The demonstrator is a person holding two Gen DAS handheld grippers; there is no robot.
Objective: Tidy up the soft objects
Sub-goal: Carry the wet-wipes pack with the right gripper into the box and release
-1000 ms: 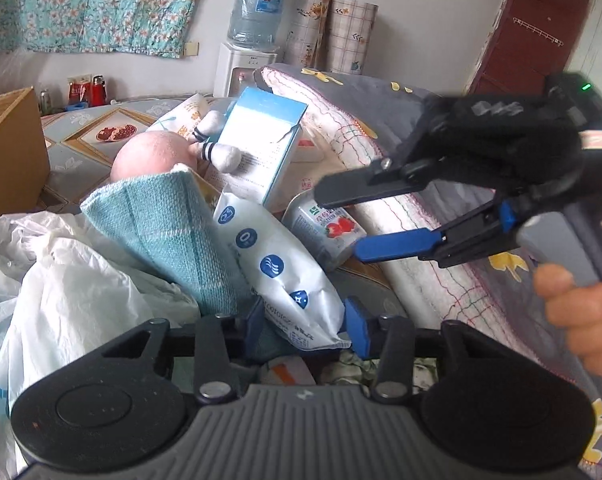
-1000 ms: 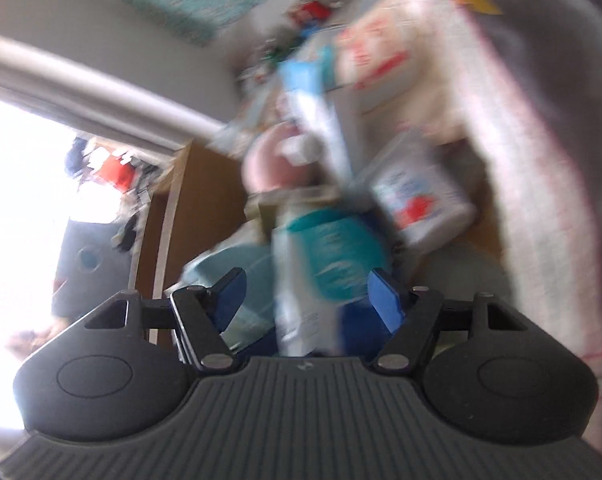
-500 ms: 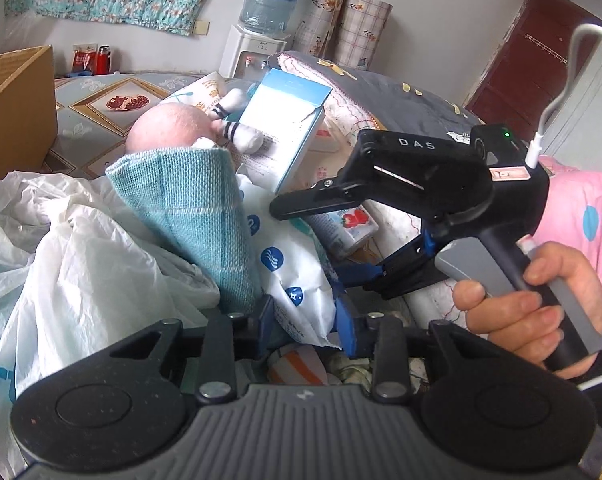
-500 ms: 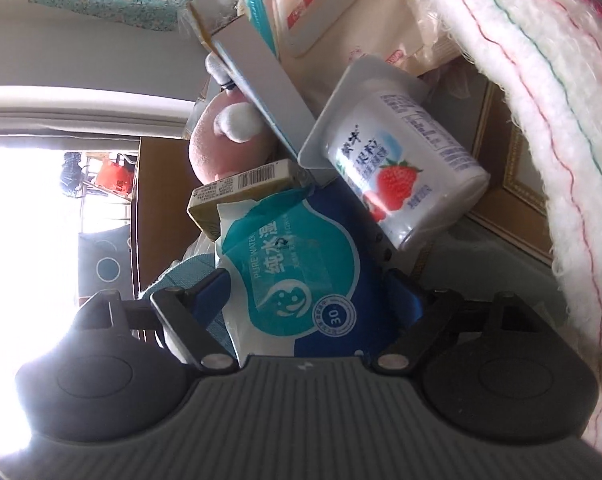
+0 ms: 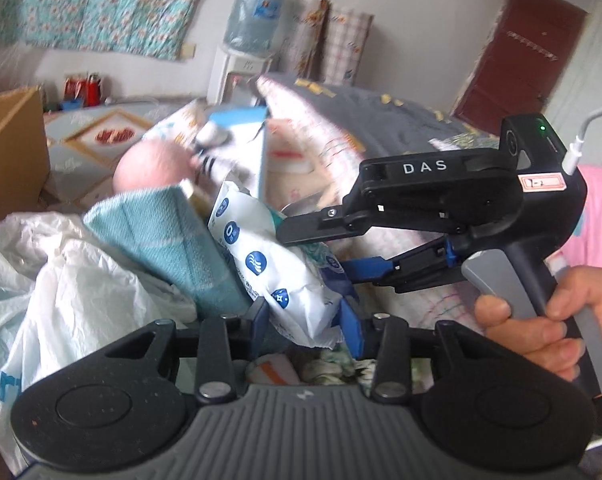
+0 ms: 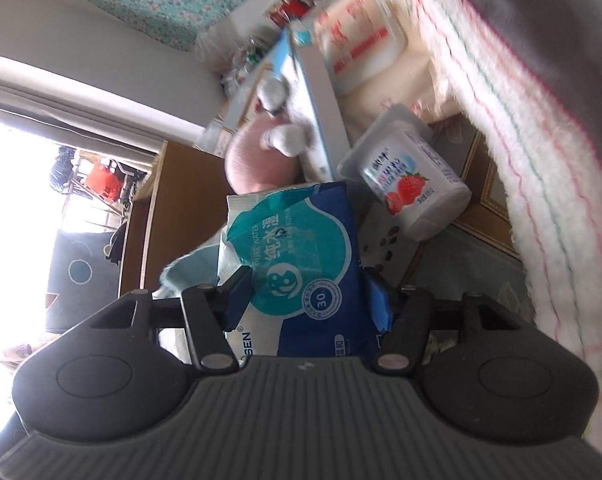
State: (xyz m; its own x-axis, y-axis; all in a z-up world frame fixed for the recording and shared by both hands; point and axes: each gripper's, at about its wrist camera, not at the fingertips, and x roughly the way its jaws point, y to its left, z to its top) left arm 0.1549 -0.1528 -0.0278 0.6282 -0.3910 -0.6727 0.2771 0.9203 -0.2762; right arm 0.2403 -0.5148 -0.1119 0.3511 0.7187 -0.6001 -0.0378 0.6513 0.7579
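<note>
Checking in on: the handoff, both tools are on the same pack right now
Task item: blue and white wipes pack (image 6: pixel 301 256), up off the bed and tilted, with 1 tool at each end
Left tool (image 5: pixel 305 316): 2 blue pads sit against either side of the pack's crimped end. The jaws have just been opening a little, but from my seat the pads look like they're touching it on both sides
Right tool (image 6: pixel 307 300): jaws have just been closing with the pack between them. In its own camera the pads hug both long edges, and from the left camera I see 1 finger over the pack and 1 under it
Hand (image 5: pixel 549 320): wrapped around the right tool's grey handle, at the right edge of the left view
Beside the pack: teal knitted cloth (image 5: pixel 173 240), leaning against the pack's left side
Lower left: crumpled white plastic bag (image 5: pixel 81 288), right up against the cloth
Behind the pack: pink plush (image 5: pixel 149 168) and a light blue carton (image 6: pixel 317 120), both pretty blurry
Yogurt cup (image 6: pixel 413 184): strawberry label, lying on its side just right of the pack's far end
Blanket (image 6: pixel 541 160): white with coloured stripes, runs down the right side
Far left: cardboard box (image 5: pixel 9 152), well away from the pack
</note>
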